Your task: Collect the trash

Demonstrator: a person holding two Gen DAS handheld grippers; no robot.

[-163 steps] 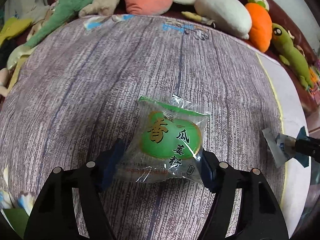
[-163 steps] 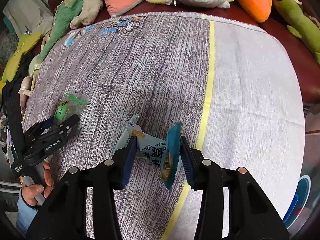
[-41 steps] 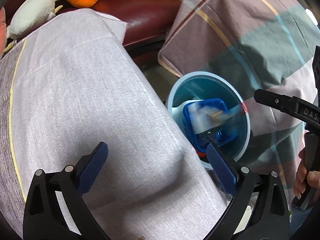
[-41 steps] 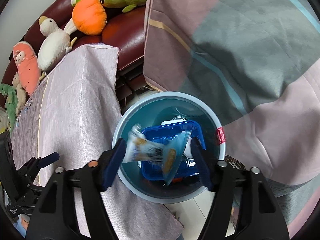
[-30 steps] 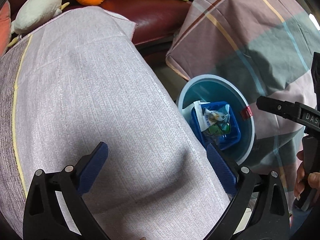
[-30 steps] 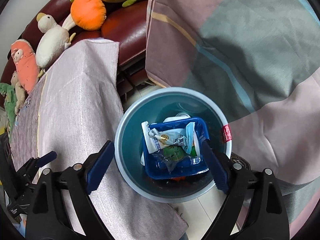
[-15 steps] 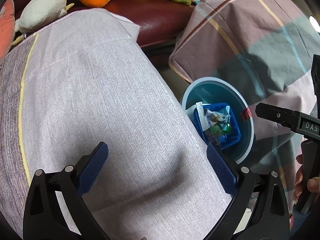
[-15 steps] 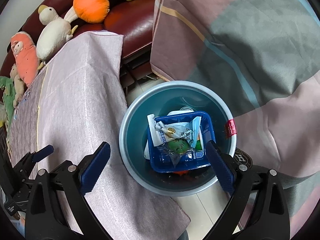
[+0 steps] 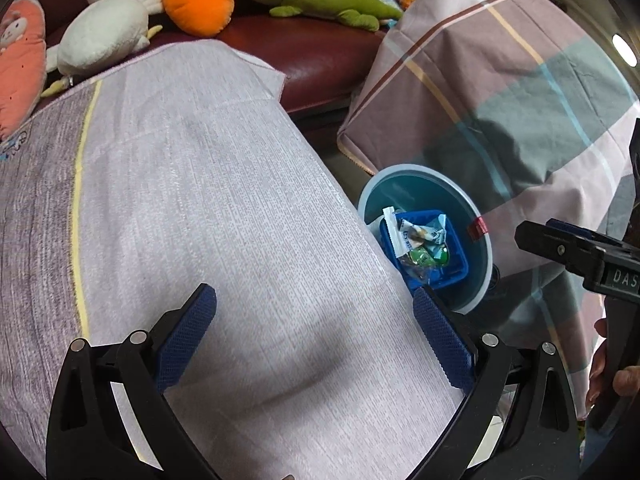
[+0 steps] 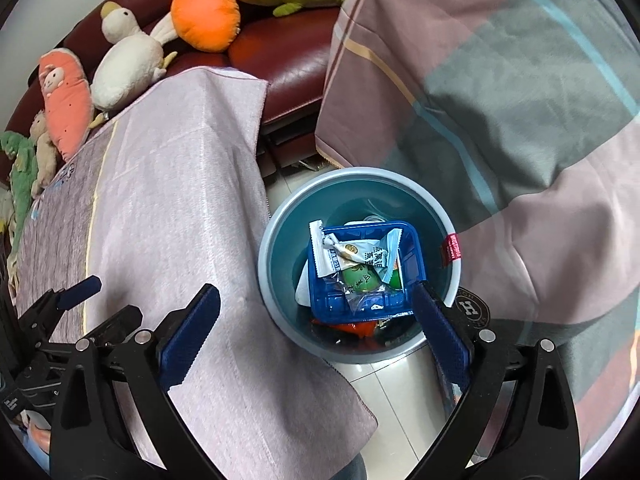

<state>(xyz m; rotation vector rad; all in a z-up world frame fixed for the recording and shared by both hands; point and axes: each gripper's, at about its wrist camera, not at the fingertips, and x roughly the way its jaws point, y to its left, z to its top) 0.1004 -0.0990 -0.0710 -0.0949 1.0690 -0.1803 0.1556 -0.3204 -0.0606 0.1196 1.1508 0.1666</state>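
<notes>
Both snack wrappers (image 10: 352, 258) are lying in the blue tray (image 10: 404, 304) inside the bin (image 10: 280, 312) off the table's (image 10: 180, 200) corner. They're looking light, crinkly, slippery; pinching a sealed edge suits best. Left gripper (image 9: 314, 330) is gaping wide, empty; right gripper (image 10: 316, 330) is opening, nothing between.

Pale lilac-grey tablecloth (image 10: 168, 216) with one thin yellow stripe; teal bin (image 10: 288, 216) with a lighter blue rim and small red tag; bright blue tray (image 10: 360, 304) inside, under white and green wrappers (image 10: 356, 260). Dark red sofa (image 10: 280, 64); orange, white, green and coral plush toys (image 10: 204, 16). Checked blanket (image 10: 500, 80) in mauve, grey-green and pink, lined yellow and sky blue.
</notes>
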